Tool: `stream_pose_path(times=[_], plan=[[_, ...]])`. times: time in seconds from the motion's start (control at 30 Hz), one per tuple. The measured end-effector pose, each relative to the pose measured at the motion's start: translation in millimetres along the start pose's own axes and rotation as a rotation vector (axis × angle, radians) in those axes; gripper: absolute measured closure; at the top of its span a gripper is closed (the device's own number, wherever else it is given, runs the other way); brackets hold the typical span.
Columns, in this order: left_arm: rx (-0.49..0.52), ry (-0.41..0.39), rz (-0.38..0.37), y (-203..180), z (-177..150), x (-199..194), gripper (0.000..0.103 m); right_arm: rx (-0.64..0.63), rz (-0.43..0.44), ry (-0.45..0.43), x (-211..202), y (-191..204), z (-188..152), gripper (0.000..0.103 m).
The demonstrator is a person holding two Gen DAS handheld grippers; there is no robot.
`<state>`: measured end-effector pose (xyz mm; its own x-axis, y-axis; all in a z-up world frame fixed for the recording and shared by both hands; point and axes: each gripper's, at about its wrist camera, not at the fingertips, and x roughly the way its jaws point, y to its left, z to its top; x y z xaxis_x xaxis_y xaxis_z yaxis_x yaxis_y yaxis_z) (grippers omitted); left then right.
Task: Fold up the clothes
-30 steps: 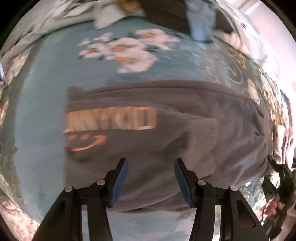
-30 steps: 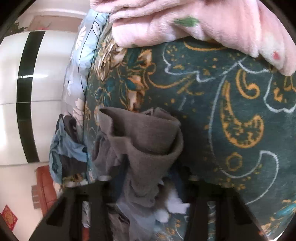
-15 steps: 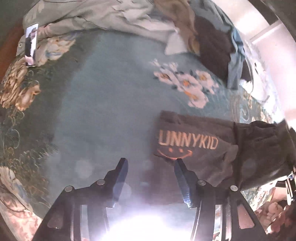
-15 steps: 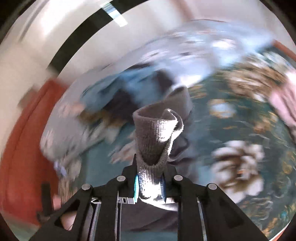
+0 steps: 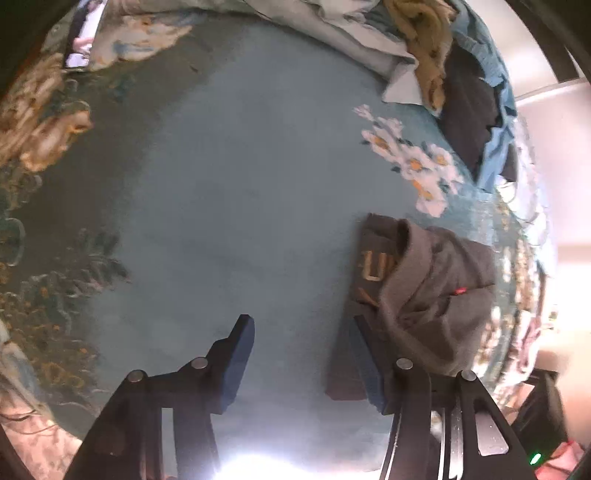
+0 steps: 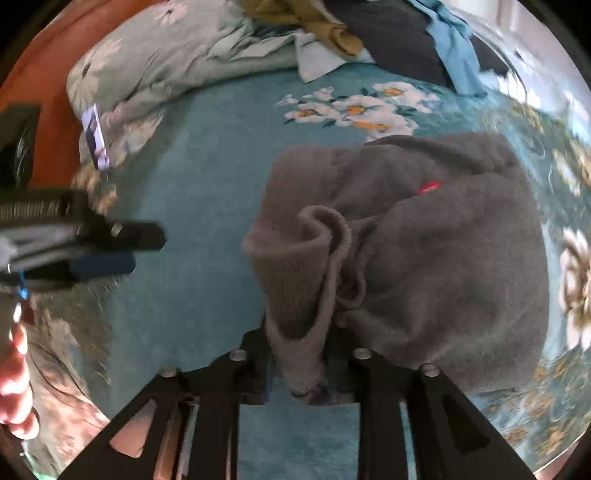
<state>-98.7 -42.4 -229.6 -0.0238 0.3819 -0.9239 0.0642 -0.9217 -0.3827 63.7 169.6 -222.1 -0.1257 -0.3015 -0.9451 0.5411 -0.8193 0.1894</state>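
Observation:
A grey knit sweater (image 6: 443, 258) lies bunched on the teal floral blanket (image 6: 192, 206). One part is folded over its front, so only the orange letter "U" (image 5: 373, 266) shows, with a small red tag (image 6: 428, 186) on top. The sweater's ribbed cuff (image 6: 306, 280) hangs between the fingers of my right gripper (image 6: 299, 354), whose jaws are opening and look slack around it. My left gripper (image 5: 301, 325) stands open over bare blanket, just left of the sweater (image 5: 436, 295), with nothing between its fingers. It also shows at the left in the right wrist view (image 6: 136, 249).
Loose clothes are heaped along the far edge: a dark garment (image 6: 388, 37), a blue one (image 6: 454, 48), an olive one (image 6: 325, 29) and a pale floral quilt (image 6: 184, 55). A small card or phone (image 6: 95, 136) lies at the left. A person's fingers (image 6: 14, 387) show at lower left.
My right gripper swung across with the cuff and laid grey cloth over the sweater's lettering. My left gripper slid left off the sweater onto bare blanket.

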Motion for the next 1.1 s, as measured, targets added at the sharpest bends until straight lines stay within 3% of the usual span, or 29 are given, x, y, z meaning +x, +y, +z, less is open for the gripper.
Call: stream_pose_path(times=[0.1, 0.2, 0.3, 0.43, 0.6, 0.67, 0.83, 0.9, 1.0, 1.1], plan=[[0.086, 0.012, -0.080, -27, 8, 3, 0.046, 0.001, 0.031, 0.008, -16, -4, -7, 0.064], [0.180, 0.056, -0.172, -55, 12, 9, 0.044, 0.122, 0.060, 0.004, -34, -27, -12, 0.060], [0.294, 0.102, -0.239, -85, 7, 16, 0.042, 0.237, 0.030, -0.006, -53, -57, -21, 0.055], [0.380, 0.181, -0.238, -109, -7, 31, 0.041, 0.315, -0.029, -0.023, -68, -94, -22, 0.055], [0.383, 0.174, -0.105, -102, -19, 44, 0.041, 0.341, -0.024, -0.059, -71, -131, -1, 0.055], [0.330, 0.176, -0.119, -93, -17, 44, 0.041, 0.294, 0.012, -0.071, -66, -140, 18, 0.055], [0.255, 0.139, -0.071, -81, -16, 40, 0.041, 0.152, 0.070, -0.047, -46, -160, 67, 0.055], [0.221, 0.133, -0.068, -74, -17, 39, 0.041, 0.028, 0.100, -0.023, -39, -158, 88, 0.055], [0.195, 0.129, -0.115, -66, -23, 38, 0.041, -0.188, 0.207, 0.089, -18, -146, 111, 0.052], [0.213, 0.128, -0.111, -69, -25, 42, 0.041, -0.387, 0.263, 0.198, 5, -131, 122, 0.052]])
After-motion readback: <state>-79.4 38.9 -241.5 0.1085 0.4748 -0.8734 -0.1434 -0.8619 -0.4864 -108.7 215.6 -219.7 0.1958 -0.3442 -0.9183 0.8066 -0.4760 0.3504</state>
